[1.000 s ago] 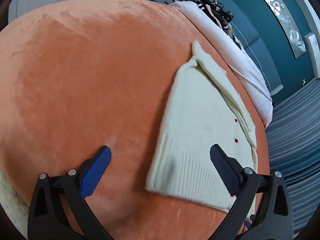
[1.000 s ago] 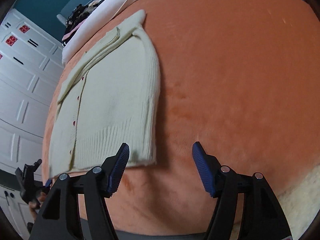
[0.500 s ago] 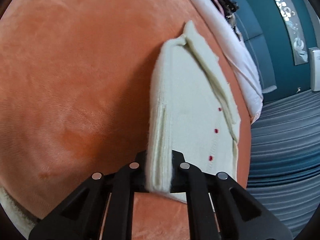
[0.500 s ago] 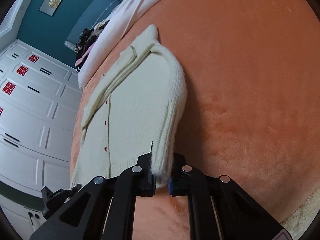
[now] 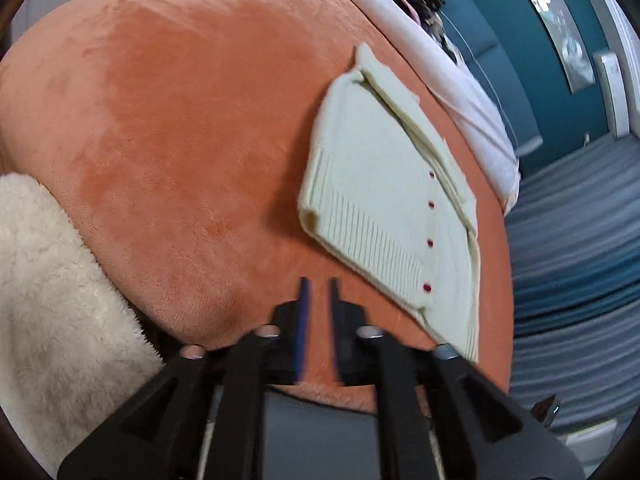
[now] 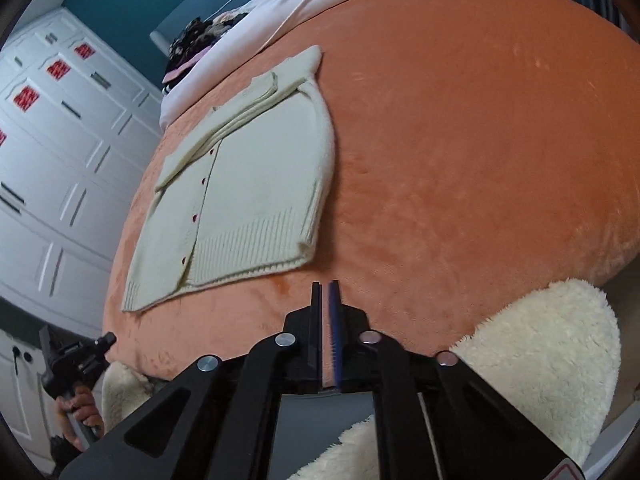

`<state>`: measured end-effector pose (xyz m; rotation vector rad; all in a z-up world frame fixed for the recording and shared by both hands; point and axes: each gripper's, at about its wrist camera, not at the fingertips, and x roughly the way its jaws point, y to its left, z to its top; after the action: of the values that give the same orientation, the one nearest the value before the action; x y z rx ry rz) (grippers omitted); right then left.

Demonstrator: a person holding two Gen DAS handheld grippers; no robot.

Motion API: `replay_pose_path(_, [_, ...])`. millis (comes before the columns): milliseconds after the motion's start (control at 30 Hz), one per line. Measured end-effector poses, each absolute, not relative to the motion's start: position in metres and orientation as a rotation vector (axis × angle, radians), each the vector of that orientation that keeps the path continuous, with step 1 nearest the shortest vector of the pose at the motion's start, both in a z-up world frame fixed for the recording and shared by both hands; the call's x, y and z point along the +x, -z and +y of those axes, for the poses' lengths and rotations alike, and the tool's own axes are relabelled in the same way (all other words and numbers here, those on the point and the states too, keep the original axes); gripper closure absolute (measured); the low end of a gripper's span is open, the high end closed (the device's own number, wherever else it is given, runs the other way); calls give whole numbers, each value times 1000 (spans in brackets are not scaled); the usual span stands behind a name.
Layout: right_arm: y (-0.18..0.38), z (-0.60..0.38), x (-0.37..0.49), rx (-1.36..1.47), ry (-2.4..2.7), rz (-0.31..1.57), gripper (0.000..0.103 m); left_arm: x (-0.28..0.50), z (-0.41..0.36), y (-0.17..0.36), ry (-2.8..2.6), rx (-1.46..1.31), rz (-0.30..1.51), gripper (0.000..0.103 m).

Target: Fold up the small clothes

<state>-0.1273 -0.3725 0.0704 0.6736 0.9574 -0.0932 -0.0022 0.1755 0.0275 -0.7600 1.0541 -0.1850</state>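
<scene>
A cream knit cardigan [image 5: 384, 184] with small red buttons lies flat on the orange plush bed cover [image 5: 180, 128], sleeves folded in; it also shows in the right wrist view [image 6: 248, 192]. My left gripper [image 5: 318, 284] is nearly shut and empty, pulled back near the bed's front edge, apart from the cardigan's hem. My right gripper [image 6: 326, 286] is shut and empty, just short of the hem's right corner. The left gripper also shows at the lower left of the right wrist view [image 6: 80, 360], held in a hand.
A fluffy cream rug or throw [image 5: 56, 288] lies by the bed's front edge, also in the right wrist view [image 6: 540, 360]. A white duvet [image 5: 440, 68] and dark patterned clothes [image 6: 200, 36] lie at the far side. White wardrobe doors [image 6: 48, 160] stand on the left.
Both grippers closed on the cardigan's hem corners half a second ago, then let go and pulled back toward the bed's front edge. The cardigan lies flat again.
</scene>
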Motion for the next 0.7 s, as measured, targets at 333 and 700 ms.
replay_pose_path(333, [-17, -359, -43, 825, 120, 967, 36, 82, 150, 3, 80, -683, 1074, 17])
replay_pose_path(700, [-99, -347, -40, 681, 12, 830, 95, 70, 152, -52, 238, -721, 1060, 95])
